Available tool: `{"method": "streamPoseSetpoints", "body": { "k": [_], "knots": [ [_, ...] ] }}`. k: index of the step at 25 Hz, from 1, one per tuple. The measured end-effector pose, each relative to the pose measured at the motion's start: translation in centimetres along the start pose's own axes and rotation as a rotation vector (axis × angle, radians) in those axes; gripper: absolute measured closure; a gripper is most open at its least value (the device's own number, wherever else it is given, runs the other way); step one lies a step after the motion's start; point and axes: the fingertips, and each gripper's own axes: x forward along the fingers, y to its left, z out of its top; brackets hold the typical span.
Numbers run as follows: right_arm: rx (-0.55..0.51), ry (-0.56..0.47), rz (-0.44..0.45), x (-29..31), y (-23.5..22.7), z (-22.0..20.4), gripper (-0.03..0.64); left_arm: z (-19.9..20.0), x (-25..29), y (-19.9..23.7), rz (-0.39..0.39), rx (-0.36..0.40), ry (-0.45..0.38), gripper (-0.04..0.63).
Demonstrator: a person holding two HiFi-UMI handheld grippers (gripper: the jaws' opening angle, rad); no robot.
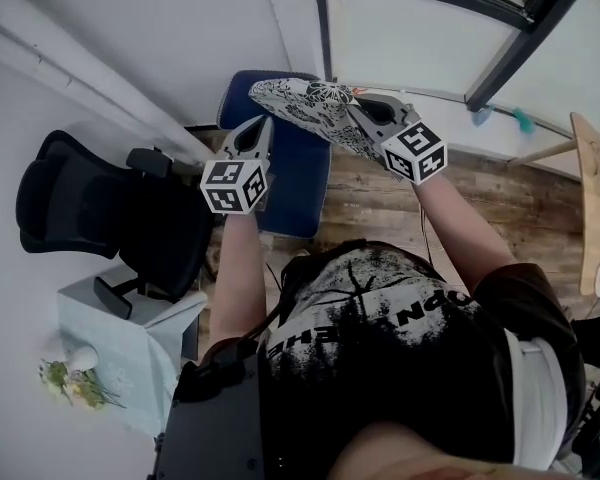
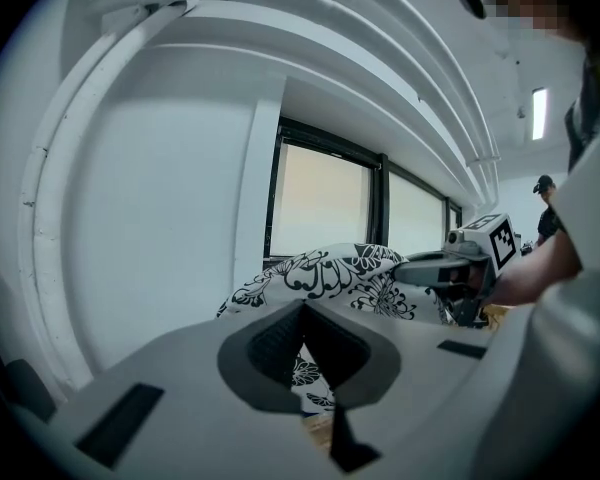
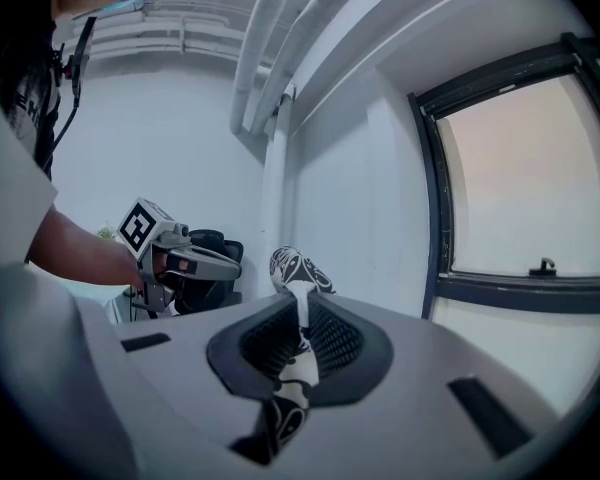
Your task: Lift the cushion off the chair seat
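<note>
From the left, a black chair (image 1: 100, 218) stands by the wall, then the left gripper (image 1: 264, 126) has its jaws narrowed on the left end of the floral cushion (image 1: 305, 108), held up above the blue chair (image 1: 295, 183), and the right gripper (image 1: 358, 108) is clamped on its right edge.

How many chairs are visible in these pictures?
2. The blue chair stands below the patterned cushion, ahead of the person; the black office chair stands left of it in the head view. More may be hidden behind the person.
</note>
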Motion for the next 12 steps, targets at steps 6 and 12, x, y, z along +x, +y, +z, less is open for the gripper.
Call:
{"method": "streamPoseSetpoints", "body": {
  "k": [6, 12],
  "knots": [
    [-0.004, 0.0, 0.02, 0.7, 0.5, 0.1, 0.592, 0.2, 0.1, 0.3, 0.02, 0.011, 0.002, 0.583],
    [0.04, 0.005, 0.033, 1.1, 0.3, -0.4, 0.591, 0.1, 0.2, 0.3, 0.022, 0.008, -0.002, 0.583]
  ]
}}
